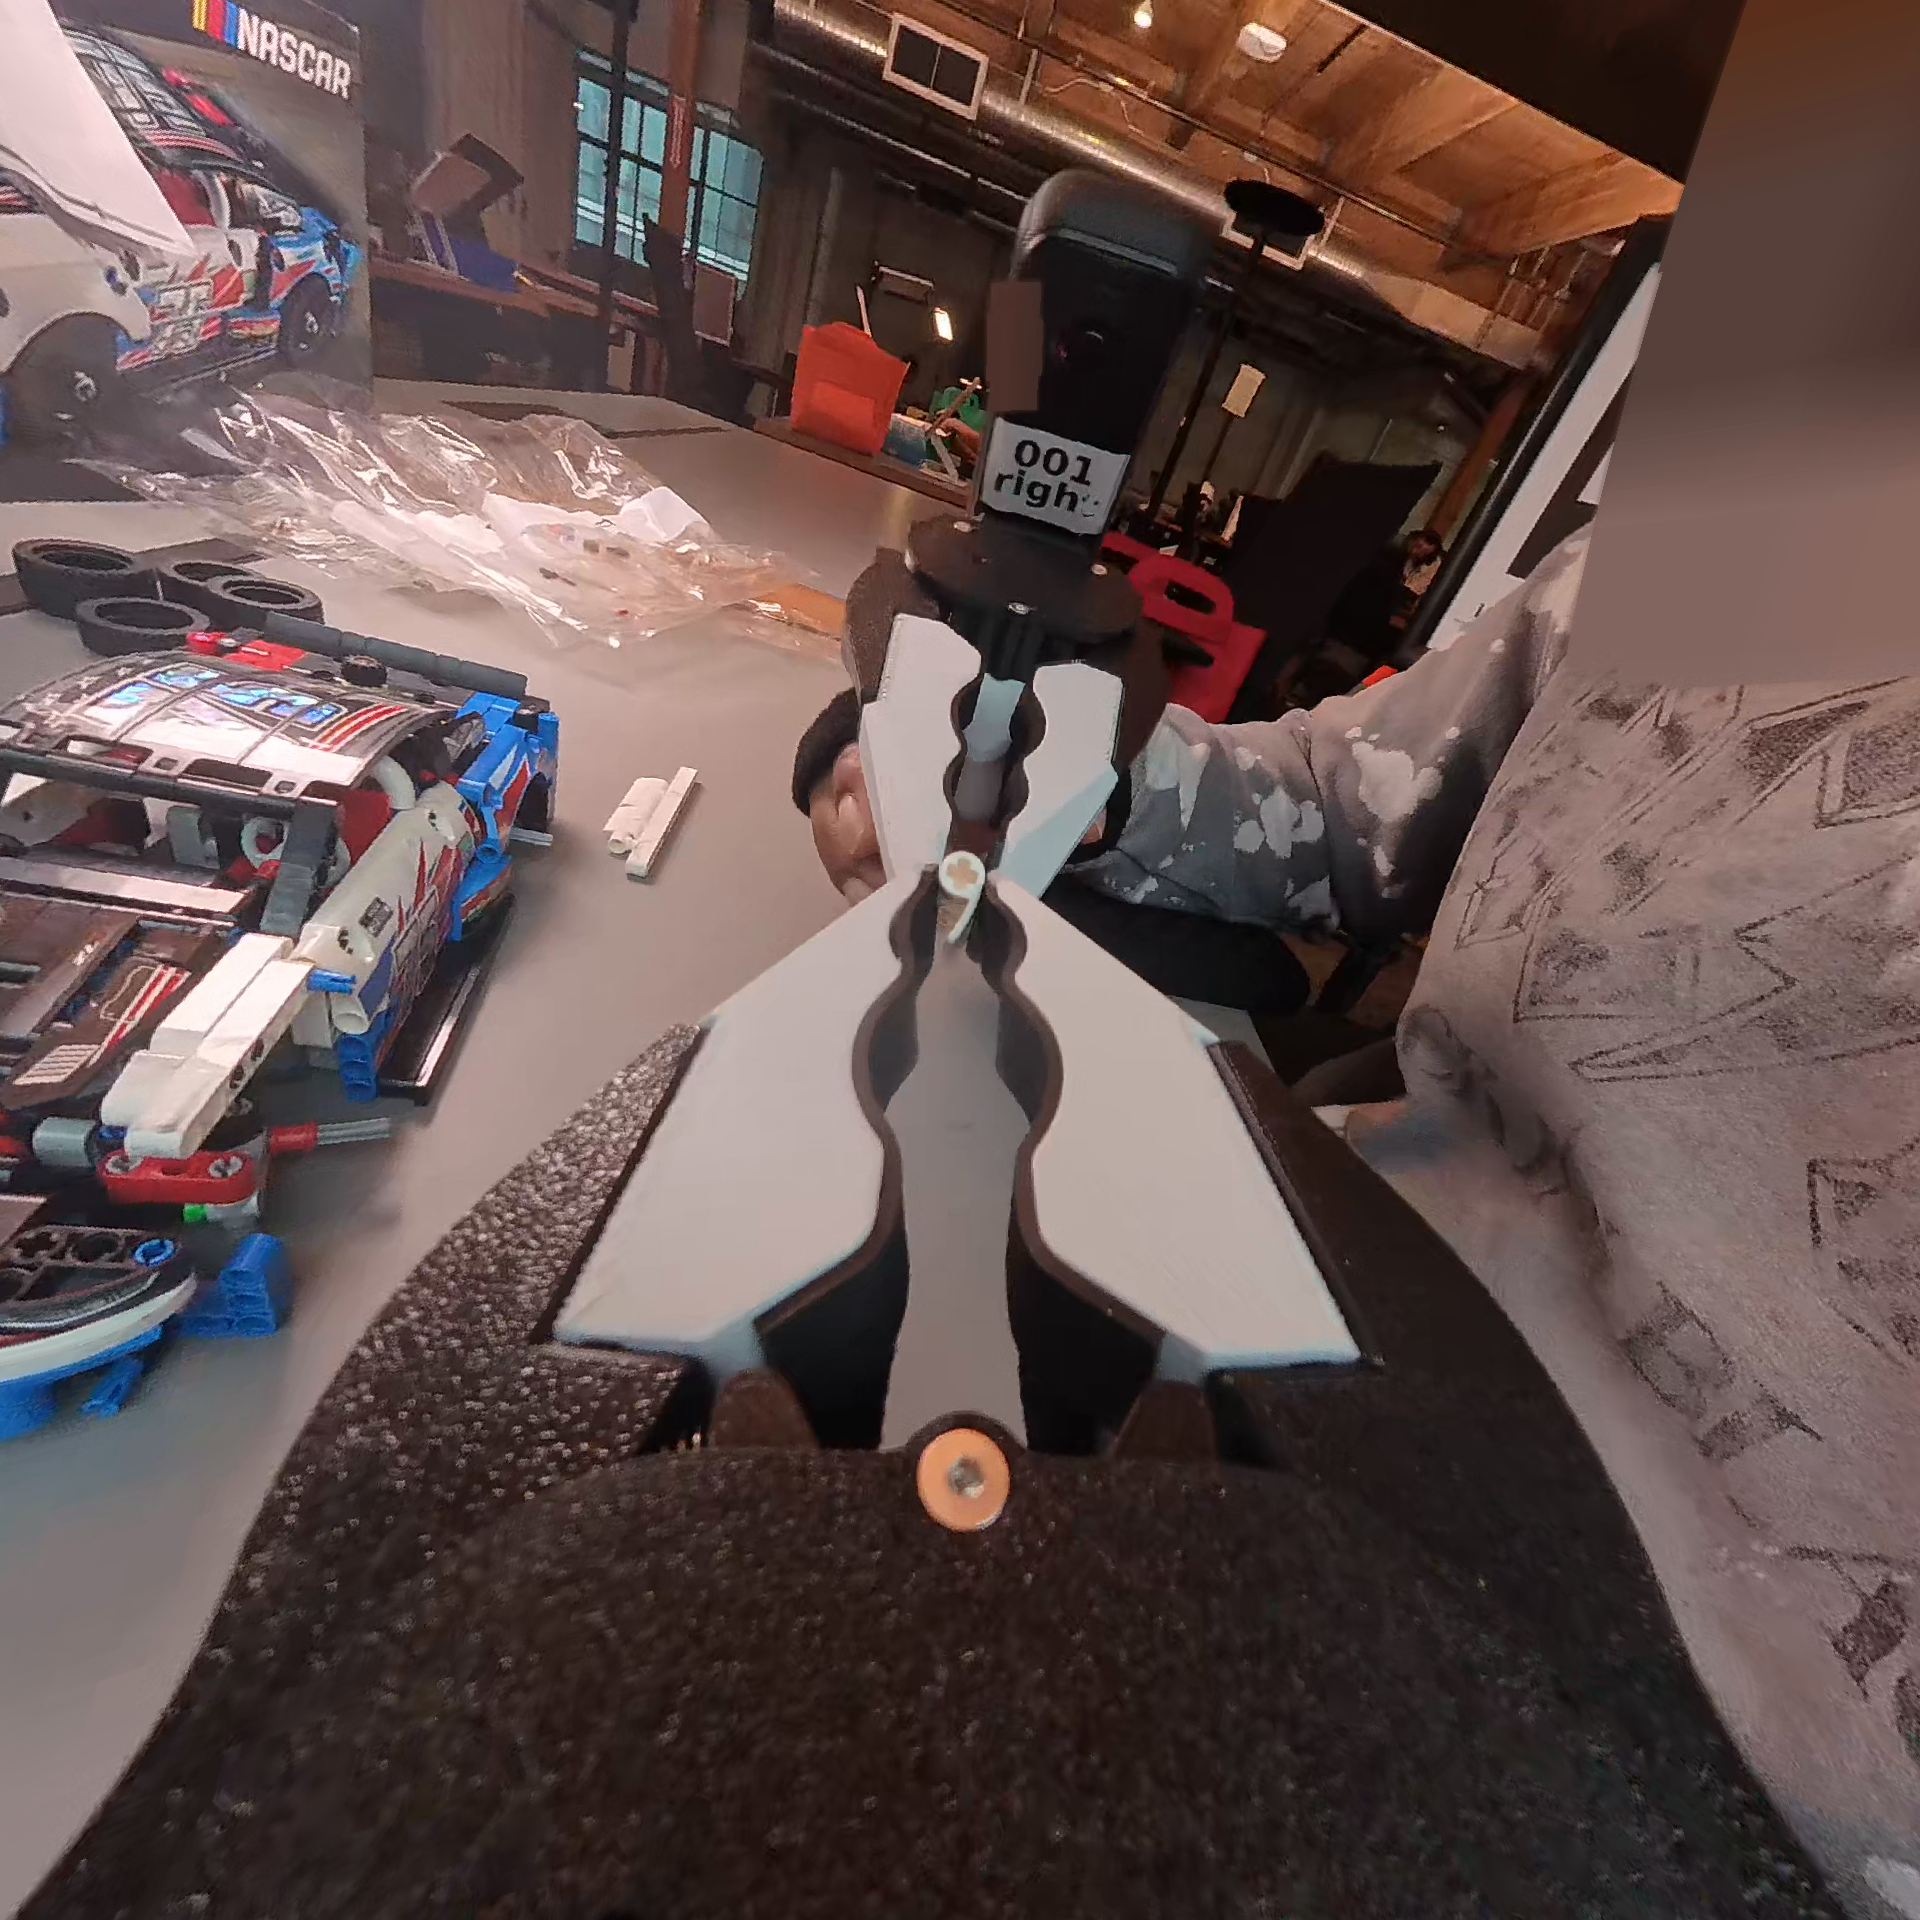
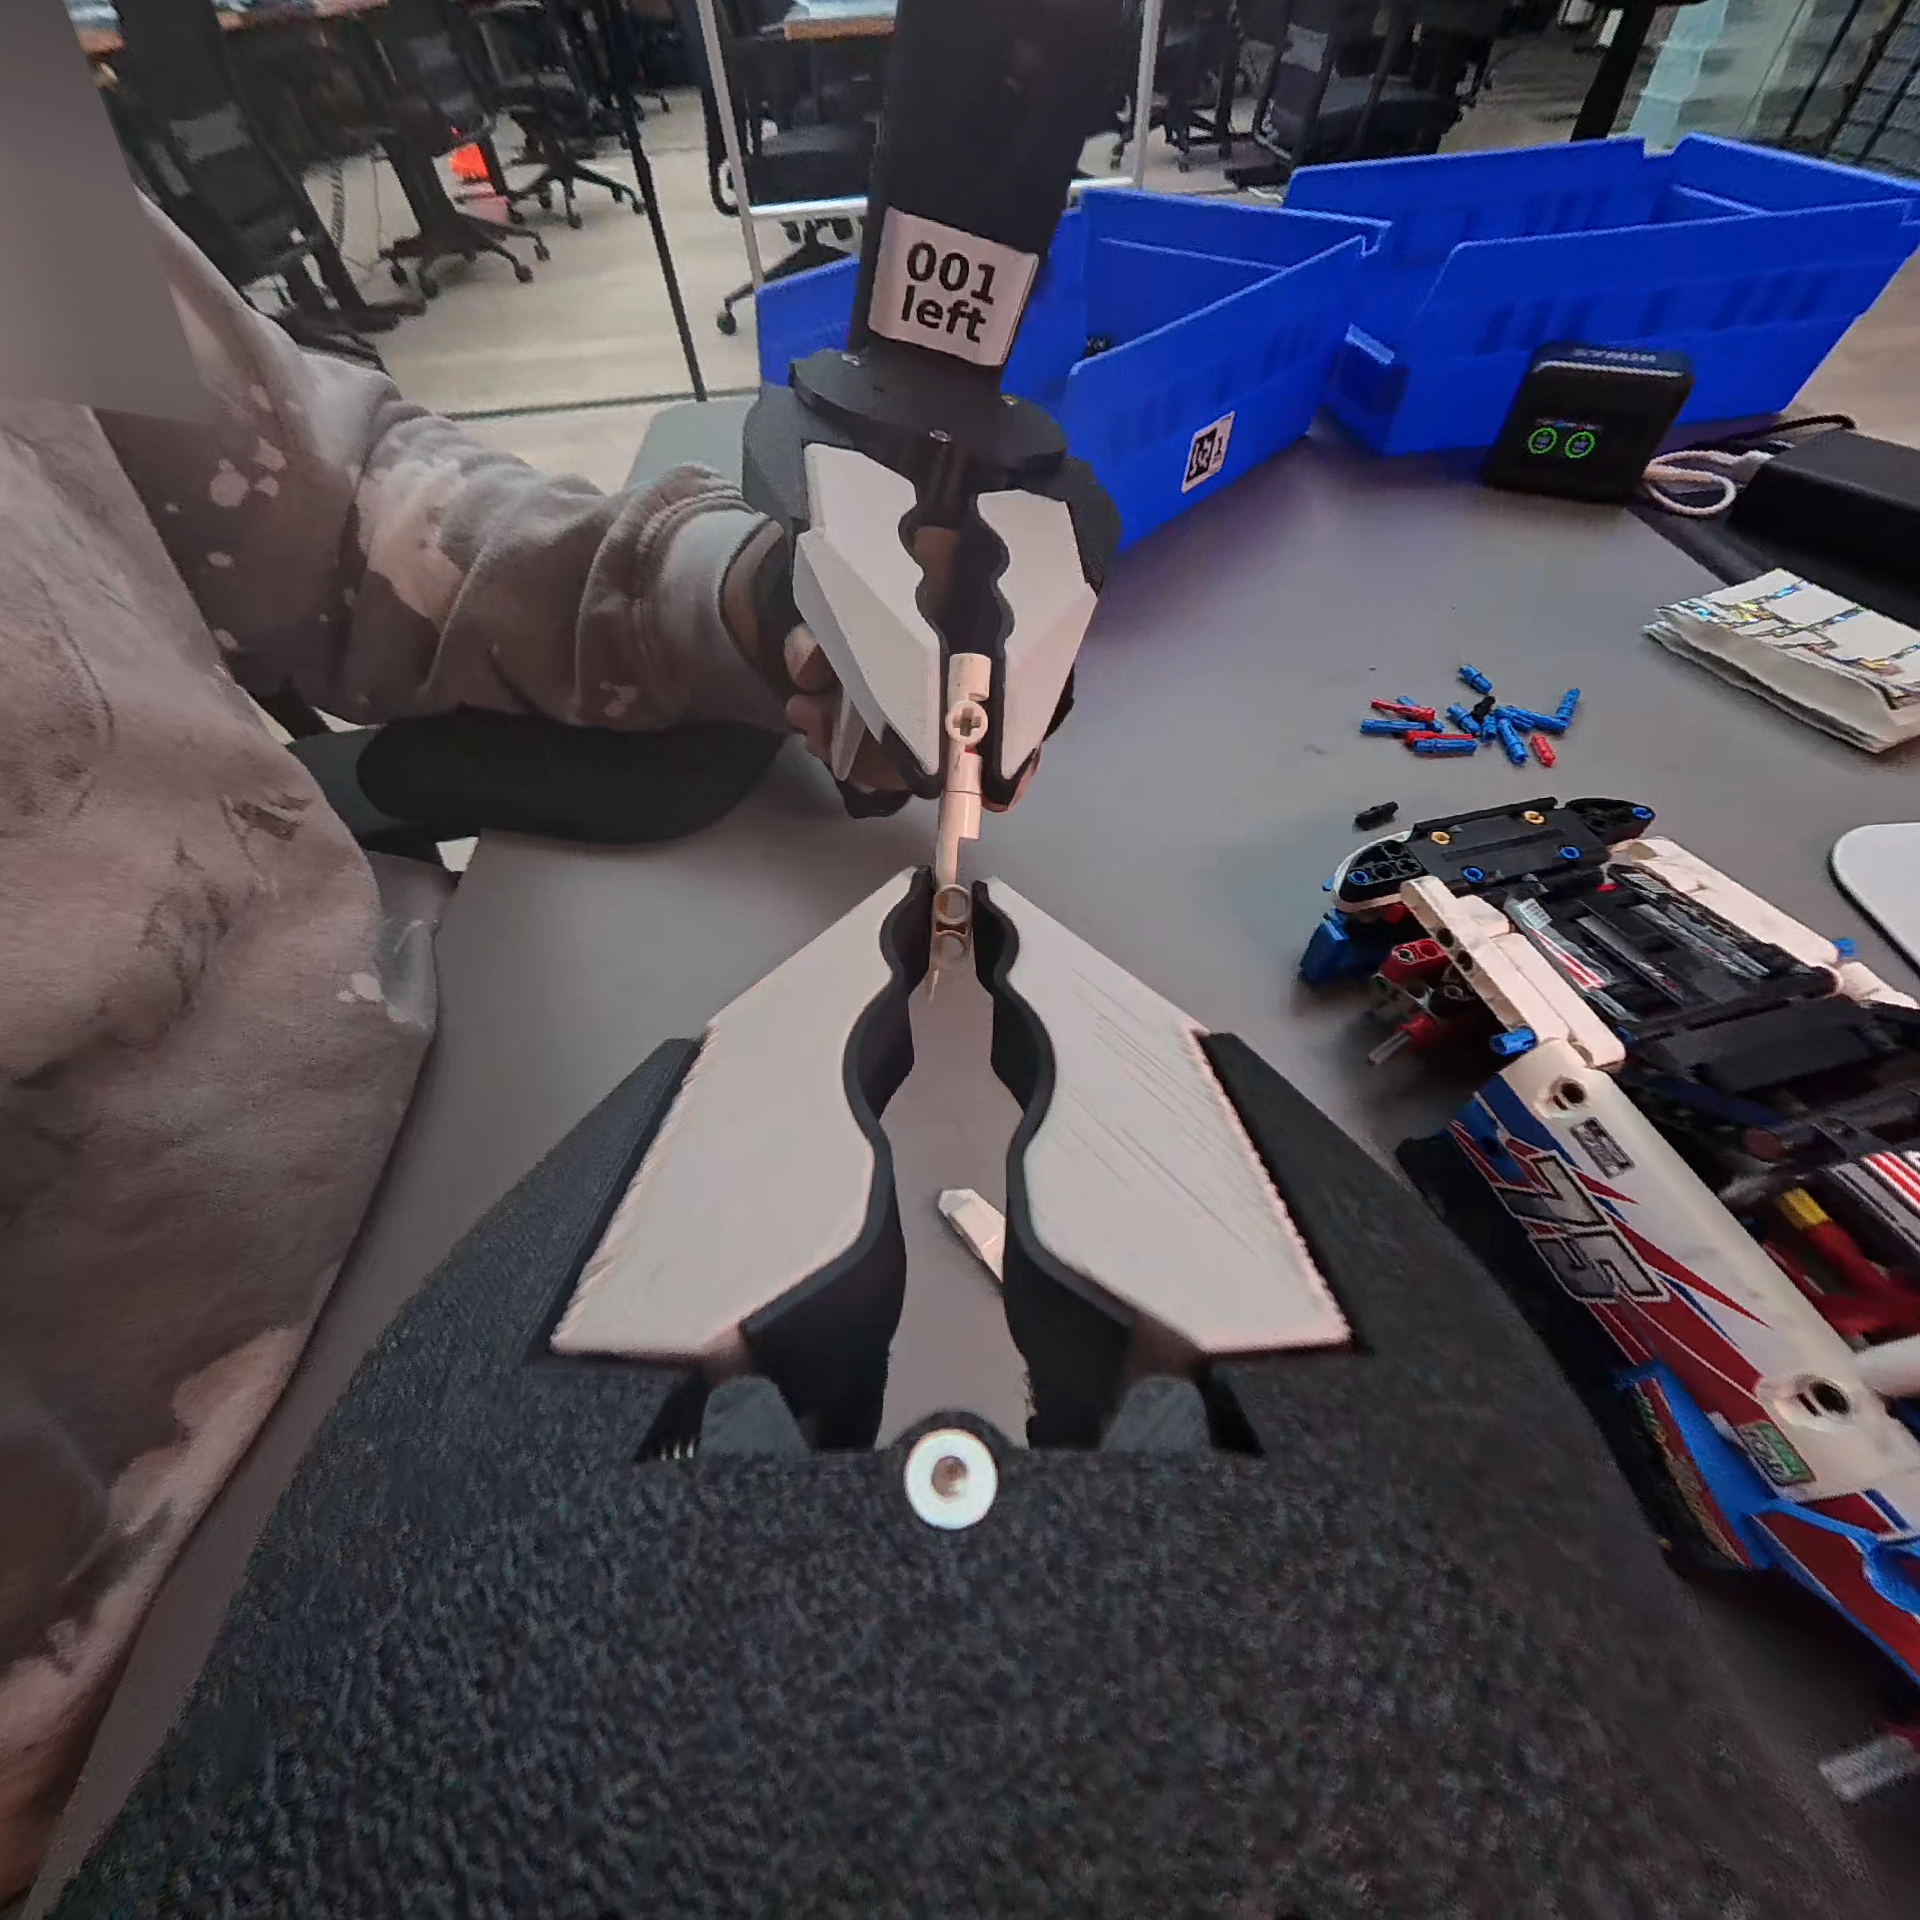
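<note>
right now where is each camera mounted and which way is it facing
Left wrist view: sits on the left gripper, looks along its grey fingers at the right gripper, brick-built race car on the left; patterned sleeve shows.
Right wrist view: sits on the right gripper, faces the left gripper, blue plastic bins behind.
Shared: both grippers tip to tip, the slim white connector piece, the car, the grey table.

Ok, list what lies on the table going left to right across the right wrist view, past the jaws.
Sleeve → left gripper holding a white piece → loose pins → booklet, with the model car nearer, lower right.
</note>
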Demonstrator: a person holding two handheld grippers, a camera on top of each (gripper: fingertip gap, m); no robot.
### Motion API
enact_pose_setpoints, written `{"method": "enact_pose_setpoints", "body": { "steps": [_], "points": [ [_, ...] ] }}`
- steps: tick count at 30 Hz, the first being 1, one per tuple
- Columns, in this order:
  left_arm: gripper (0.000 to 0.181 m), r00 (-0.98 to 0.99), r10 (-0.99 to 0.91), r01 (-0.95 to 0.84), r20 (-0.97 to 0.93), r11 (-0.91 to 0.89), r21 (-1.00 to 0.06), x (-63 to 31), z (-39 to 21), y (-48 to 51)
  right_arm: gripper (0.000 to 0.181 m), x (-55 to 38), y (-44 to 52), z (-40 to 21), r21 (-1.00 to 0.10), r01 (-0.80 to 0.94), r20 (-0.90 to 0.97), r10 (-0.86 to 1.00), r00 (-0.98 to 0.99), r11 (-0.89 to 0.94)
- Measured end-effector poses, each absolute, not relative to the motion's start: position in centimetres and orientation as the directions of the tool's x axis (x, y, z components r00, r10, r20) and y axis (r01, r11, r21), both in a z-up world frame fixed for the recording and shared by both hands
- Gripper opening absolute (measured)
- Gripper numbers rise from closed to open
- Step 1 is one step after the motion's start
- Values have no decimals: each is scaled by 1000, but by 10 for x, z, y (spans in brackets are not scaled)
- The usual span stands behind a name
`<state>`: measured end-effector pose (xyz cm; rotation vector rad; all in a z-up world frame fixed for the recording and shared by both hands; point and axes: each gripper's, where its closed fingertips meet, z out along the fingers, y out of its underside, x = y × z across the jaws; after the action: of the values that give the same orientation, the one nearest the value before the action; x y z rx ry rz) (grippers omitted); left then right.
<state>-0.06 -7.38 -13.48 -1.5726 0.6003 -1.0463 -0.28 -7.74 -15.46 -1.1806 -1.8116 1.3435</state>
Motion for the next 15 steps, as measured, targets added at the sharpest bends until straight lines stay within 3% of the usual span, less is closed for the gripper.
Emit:
{"method": "enact_pose_setpoints", "body": {
  "steps": [7,10,12,15],
  "points": [
    [5,478,-838,148,263,-218,-965,1,-125,-75,6,3,-77,-142,-963,262,-73,880,-469,59],
    [1,488,-811,459,324,-77,-885,-67,-66,-76,6,17,-53,-169,-928,344,-7,915,-404,145],
    [5,542,-799,370,259,-50,-928,-76,-67,-83,6,25,-53,-152,-957,291,-121,900,-419,7],
    [5,500,-809,362,308,-128,-923,-52,-84,-76,6,13,-58,-139,-965,249,-27,911,-413,84]
  ]
}}
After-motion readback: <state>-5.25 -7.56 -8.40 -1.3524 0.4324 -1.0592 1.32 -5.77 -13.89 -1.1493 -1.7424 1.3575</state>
